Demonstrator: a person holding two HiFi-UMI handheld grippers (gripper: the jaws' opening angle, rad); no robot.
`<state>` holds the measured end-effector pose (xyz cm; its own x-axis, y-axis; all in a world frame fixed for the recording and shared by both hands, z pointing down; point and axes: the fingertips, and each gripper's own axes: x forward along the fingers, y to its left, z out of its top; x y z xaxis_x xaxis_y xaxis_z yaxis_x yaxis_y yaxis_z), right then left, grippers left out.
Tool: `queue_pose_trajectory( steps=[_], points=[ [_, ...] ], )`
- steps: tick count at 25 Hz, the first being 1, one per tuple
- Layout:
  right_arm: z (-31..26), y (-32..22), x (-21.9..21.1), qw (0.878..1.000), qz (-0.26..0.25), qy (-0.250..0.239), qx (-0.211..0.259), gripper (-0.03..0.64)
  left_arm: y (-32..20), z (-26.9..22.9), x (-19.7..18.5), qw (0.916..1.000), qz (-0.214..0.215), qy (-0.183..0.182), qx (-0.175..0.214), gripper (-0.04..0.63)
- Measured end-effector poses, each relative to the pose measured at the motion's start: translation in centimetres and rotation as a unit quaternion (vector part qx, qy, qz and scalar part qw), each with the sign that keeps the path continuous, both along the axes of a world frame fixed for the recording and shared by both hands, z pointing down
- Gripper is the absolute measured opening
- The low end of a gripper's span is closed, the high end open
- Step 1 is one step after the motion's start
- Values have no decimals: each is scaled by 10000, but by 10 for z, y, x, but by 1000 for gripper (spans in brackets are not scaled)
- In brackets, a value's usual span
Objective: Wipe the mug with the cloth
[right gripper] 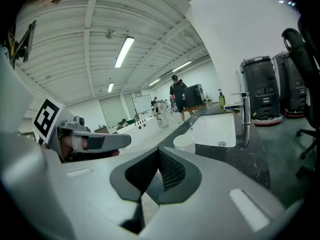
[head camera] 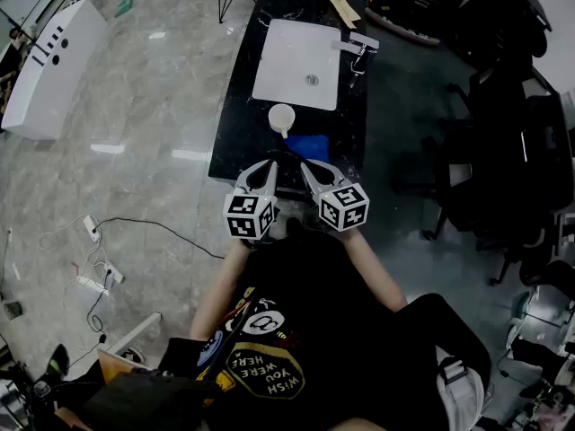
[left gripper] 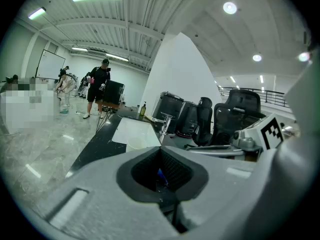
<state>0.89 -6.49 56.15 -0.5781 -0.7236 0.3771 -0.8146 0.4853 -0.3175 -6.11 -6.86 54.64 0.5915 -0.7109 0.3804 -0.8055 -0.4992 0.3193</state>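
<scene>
A white mug (head camera: 281, 117) stands upright on a dark counter (head camera: 235, 124), just in front of a white rectangular sink (head camera: 292, 52). A blue cloth (head camera: 308, 145) lies flat on the counter just beside the mug, on its near right side. At the counter's near edge, a person holds the left claw (head camera: 269, 163) and the right claw (head camera: 305, 166) side by side, pointing toward the cloth. Both claws have their jaws closed together with nothing between them. A faucet (head camera: 358, 48) sits at the sink's right edge. Black office chairs (head camera: 503, 151) stand on the right.
</scene>
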Motion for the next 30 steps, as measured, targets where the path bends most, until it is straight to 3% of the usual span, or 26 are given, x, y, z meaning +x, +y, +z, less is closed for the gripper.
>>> queue_pose_trajectory(
  steps=[15, 22, 24, 30],
  points=[
    [2, -1, -3, 10000, 8, 59, -23, 0, -3, 3, -7, 10000, -14, 9, -30, 5],
    [44, -1, -2, 9985, -145, 355, -382, 23, -2, 33, -17, 9994, 129, -121, -312, 5],
    [58, -7, 5, 9973, -124, 550, -474, 86, -2, 39, -19, 9991, 175, -142, -359, 5],
    [96, -36, 45, 9885, 185, 1430, -466, 111, -3, 78, -15, 9976, 437, -88, -523, 5]
  ],
)
